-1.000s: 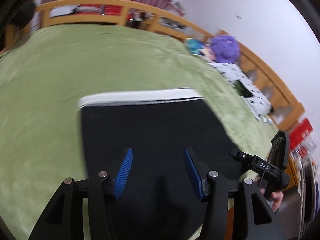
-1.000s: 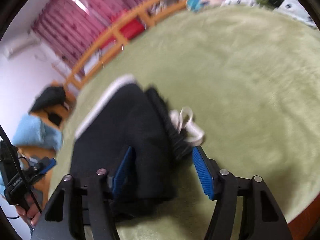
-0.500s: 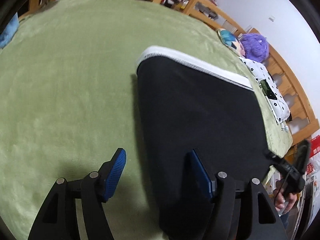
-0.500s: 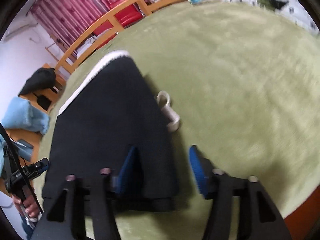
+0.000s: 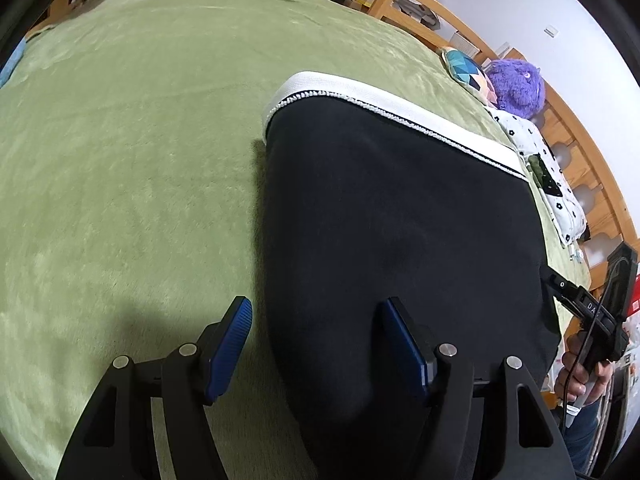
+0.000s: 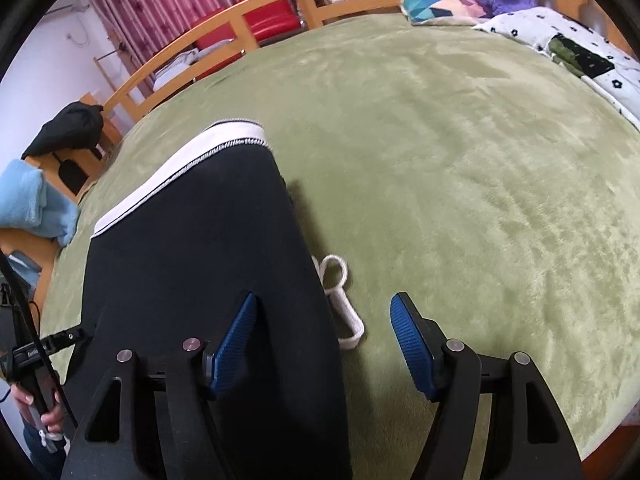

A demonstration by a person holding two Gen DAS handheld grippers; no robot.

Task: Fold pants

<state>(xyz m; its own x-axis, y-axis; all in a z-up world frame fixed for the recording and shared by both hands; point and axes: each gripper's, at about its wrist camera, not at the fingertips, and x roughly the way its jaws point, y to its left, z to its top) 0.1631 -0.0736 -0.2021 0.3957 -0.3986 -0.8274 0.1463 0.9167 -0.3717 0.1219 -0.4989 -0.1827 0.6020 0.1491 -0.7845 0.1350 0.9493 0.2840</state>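
Left wrist view: your left tongs (image 5: 316, 344) are standing open over the near left edge of the pants (image 5: 400, 240), gripping nothing. The left pad (image 5: 231, 346) is hanging over the green blanket (image 5: 120, 160), the right pad over black cloth, so the pants' edge is running between them. The pants are lying folded flat ahead of the tongs, the white waistband (image 5: 392, 106) at the far end. Off to the right, your right hand (image 5: 580, 372) is holding the other tongs, whose black body is showing white letters that look like "DA"; the rest is hidden.

Right wrist view: your right tongs (image 6: 322, 344) are opening, with nothing pressed between the pads. The pants' right edge is lying between them, and a white drawstring (image 6: 340, 304) is looping out onto the blanket there. At the far left, the left tongs' body is carrying small white lettering, too blurred to read.
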